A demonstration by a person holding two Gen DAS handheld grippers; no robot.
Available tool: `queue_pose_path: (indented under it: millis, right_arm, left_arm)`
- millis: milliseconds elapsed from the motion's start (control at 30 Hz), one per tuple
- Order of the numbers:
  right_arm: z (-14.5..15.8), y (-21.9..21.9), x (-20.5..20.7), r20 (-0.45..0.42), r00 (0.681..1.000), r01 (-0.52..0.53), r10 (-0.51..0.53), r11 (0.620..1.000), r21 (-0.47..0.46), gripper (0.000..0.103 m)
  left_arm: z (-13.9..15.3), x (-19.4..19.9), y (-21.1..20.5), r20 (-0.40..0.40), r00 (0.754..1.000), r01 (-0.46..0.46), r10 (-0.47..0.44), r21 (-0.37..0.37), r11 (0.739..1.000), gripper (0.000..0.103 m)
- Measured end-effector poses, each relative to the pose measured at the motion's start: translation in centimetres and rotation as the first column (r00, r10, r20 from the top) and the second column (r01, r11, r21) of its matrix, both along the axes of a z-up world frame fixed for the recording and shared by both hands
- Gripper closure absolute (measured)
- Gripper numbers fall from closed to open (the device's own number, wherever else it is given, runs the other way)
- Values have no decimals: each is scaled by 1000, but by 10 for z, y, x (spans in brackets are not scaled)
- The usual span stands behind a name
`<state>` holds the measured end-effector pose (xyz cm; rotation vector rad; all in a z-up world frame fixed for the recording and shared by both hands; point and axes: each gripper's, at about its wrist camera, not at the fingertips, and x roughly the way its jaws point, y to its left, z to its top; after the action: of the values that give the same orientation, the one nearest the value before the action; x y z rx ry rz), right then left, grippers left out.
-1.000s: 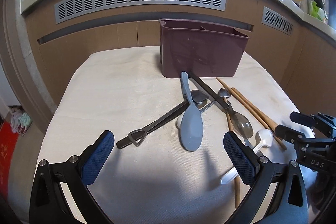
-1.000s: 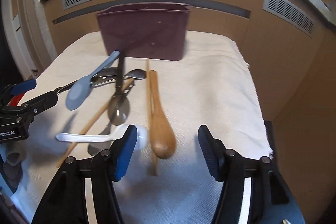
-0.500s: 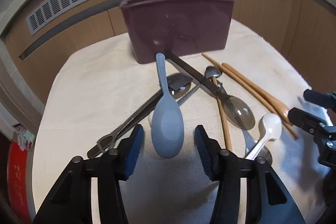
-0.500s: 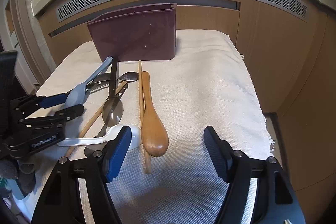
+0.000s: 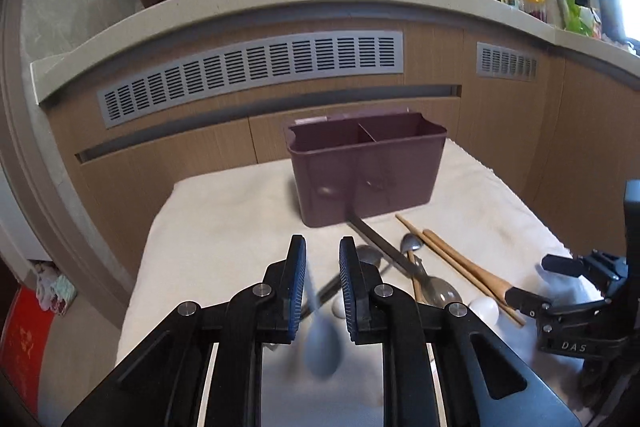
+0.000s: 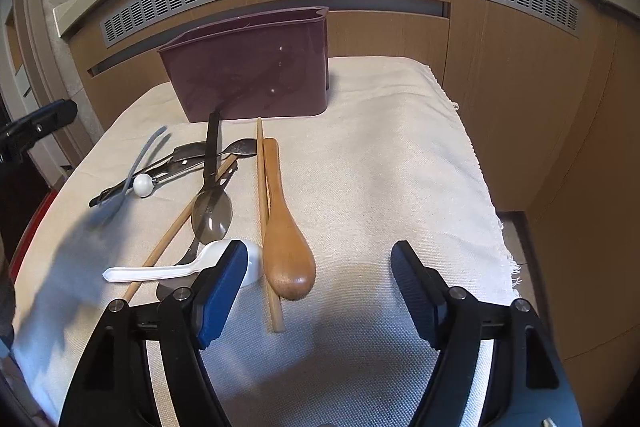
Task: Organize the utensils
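Left wrist view first: got the left tool (image 5: 323, 283) closing its jaws on the grey-blue rice spoon (image 5: 322, 343), with the bowl end sitting between the blue pads and the thin handle running forward toward the purple utensil caddy (image 5: 360, 179). Looks pinched and hanging just above the cloth-covered tabletop (image 5: 224, 227), going by the shadow under it in the right wrist view. Pretty blurry though, so can't swear to how square that pinch is.

Handling-wise: probably plastic, so weighs next to nothing, and stiff enough not to flex. Likely smooth and a bit slippery too. Could swivel between the pads when gripped on that rounded bowl. Would honestly go for the neck where the handle meets the bowl, or the flat of the handle. Not fragile, so no drama if dropped on the cloth.

Looks-wise: matte grey-blue, broad oval bowl, slim and slightly curved handle. Easy to pick out from the dark metal stuff left in the pile.

Over on the right wrist view: right tool (image 6: 318, 255) spread wide, nothing between the pads, parked low over the wooden spoon (image 6: 286, 251) and just beside the white plastic spoon (image 6: 160, 273). Caddy with two compartments, both seemingly bare so far.
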<state>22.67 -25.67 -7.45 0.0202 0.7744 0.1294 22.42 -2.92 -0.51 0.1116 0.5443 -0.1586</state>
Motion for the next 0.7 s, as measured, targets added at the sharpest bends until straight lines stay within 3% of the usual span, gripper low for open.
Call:
queue_pose_path:
  millis: [67,267,433,567,700]
  right_arm:
    - [0,0,-1,3,1000,4,-4,1000,-1,31]
    - [-1,-1,0,2,1000,1,-1,1000,0,26]
    - [-2,0,0,-3,1000,3,-3,1000,-8,25]
    - [-3,1,1,-8,1000,6,-6,1000,-15,24]
    - [-5,2,4,-21,1000,3,-3,1000,-26,24]
  left_arm:
    - [-1,4,4,-21,1000,-7,7,2,1000,85]
    - [-29,19,22,-193,981,-25,12,-64,998,80]
    - [-55,28,26,-279,959,-69,40,-95,993,40]
    - [-60,32,32,-307,951,-83,44,-117,990,40]
    - [-63,34,36,-320,947,-79,28,-149,986,34]
